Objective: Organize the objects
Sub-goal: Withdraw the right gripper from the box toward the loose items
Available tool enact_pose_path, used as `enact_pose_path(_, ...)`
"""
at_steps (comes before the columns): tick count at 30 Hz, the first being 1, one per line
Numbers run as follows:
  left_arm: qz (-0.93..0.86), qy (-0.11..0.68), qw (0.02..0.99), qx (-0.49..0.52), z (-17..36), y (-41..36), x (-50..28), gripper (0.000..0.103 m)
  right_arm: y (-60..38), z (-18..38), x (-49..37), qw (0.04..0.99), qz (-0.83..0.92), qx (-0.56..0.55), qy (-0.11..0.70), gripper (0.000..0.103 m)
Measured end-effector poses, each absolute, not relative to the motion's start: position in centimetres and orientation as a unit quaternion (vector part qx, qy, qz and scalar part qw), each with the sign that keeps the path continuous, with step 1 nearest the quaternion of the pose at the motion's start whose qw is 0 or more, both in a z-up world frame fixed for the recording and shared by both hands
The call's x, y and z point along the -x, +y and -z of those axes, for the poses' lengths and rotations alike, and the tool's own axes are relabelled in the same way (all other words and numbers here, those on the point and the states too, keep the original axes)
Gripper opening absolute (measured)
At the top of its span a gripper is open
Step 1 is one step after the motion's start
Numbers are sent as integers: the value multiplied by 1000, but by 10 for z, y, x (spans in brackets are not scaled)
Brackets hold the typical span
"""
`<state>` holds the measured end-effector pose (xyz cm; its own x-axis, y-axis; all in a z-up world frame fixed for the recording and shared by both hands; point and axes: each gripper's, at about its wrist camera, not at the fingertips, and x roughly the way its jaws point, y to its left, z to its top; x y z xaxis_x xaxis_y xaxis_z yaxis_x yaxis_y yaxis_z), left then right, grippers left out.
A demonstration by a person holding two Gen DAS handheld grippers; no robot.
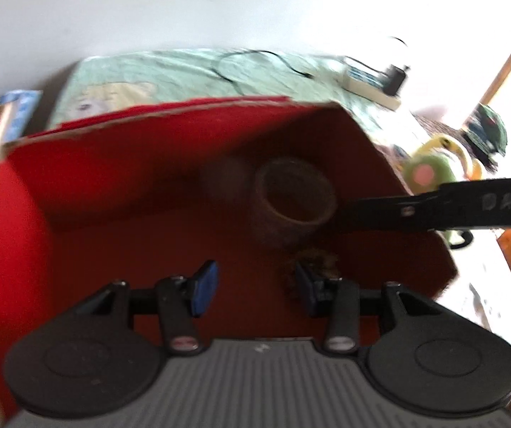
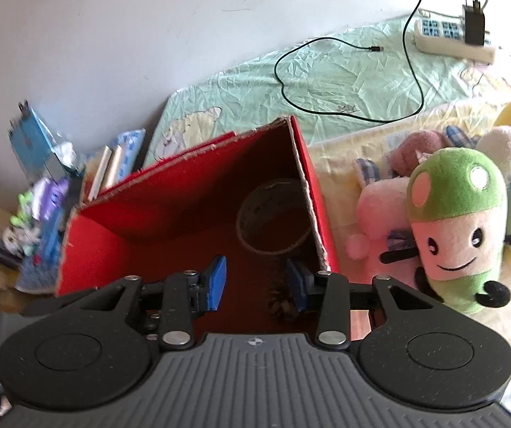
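Right wrist | tape roll (image 2: pixel 273 217) in red box (image 2: pixel 170 196) | ahead of open right claw (image 2: pixel 257 281)

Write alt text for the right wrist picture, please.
An open gripper with blue pads hangs over an open red box holding a roll of tape. A green mushroom plush and other soft toys lie to its right on a pale sheet.

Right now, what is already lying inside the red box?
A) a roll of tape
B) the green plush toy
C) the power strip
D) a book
A: a roll of tape lies on the floor of the red box, seen in both wrist views, while the green plush toy is outside on the bedding and the power strip lies by the wall.
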<state>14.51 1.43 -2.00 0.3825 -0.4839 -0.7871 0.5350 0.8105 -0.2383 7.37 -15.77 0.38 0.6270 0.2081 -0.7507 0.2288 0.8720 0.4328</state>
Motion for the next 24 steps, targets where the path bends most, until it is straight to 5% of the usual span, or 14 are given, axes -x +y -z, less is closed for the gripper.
enact_pose_path(14,210,452,867,-6,13,47,-142,45,-118,20,-113,828,-23,-228,511,42)
enact_pose_path(24,185,446,875,-34,10,45,-131,57,-105,36,-115,817,28,-183,545,39)
